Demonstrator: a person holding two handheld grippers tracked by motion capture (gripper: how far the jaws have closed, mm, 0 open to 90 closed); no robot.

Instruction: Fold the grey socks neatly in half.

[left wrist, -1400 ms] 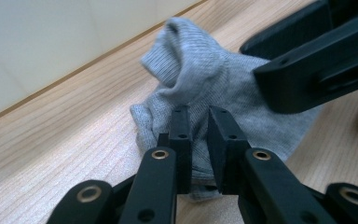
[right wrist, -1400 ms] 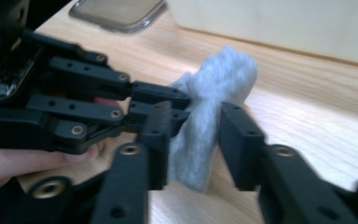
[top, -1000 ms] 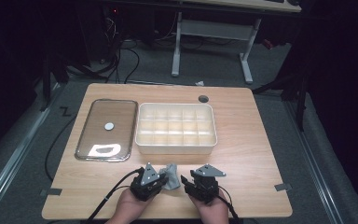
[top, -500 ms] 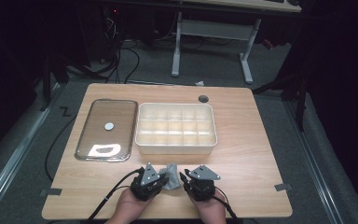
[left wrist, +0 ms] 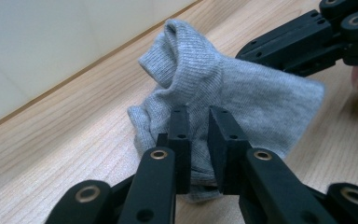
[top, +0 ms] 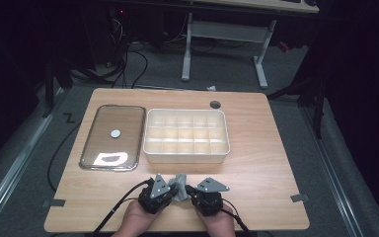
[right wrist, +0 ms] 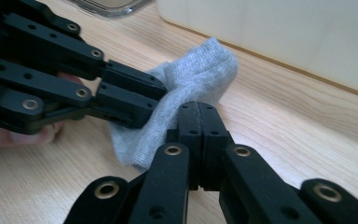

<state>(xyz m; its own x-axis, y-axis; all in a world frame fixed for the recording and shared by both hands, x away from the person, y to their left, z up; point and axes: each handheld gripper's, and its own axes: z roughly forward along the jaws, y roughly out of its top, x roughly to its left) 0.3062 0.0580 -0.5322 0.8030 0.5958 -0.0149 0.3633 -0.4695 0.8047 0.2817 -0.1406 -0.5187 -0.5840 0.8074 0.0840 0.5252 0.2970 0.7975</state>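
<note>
grey sock pinched between two grippers at the near edge

i look down on a pale wooden table [top: 266,148] with a fine straight grain and rounded corners. toward the far half sits a cream plastic organiser box [top: 186,136], rectangular, its inside split by thin walls into a grid of small square cells. just beside it on the left lies a clear, glossy lid [top: 112,137] with rounded corners, flat on the wood, a small white round spot at its middle and a bright glare patch near its front.

near the front edge, just in front of the box, my two black grippers meet from either side. the left gripper [left wrist: 199,140] has its flat, blocky jaws a narrow gap apart with the fabric bunched between them, pressed on the cloth. the right gripper [right wrist: 199,135] has just been closing and now its jaws are pressed flat together, nipping a thin edge of the same cloth.

the thing between them is a small grey sock [left wrist: 242,93], soft ribbed knit, crumpled into a lump with a rolled cuff standing up; its lower folds rest on the table.
</note>
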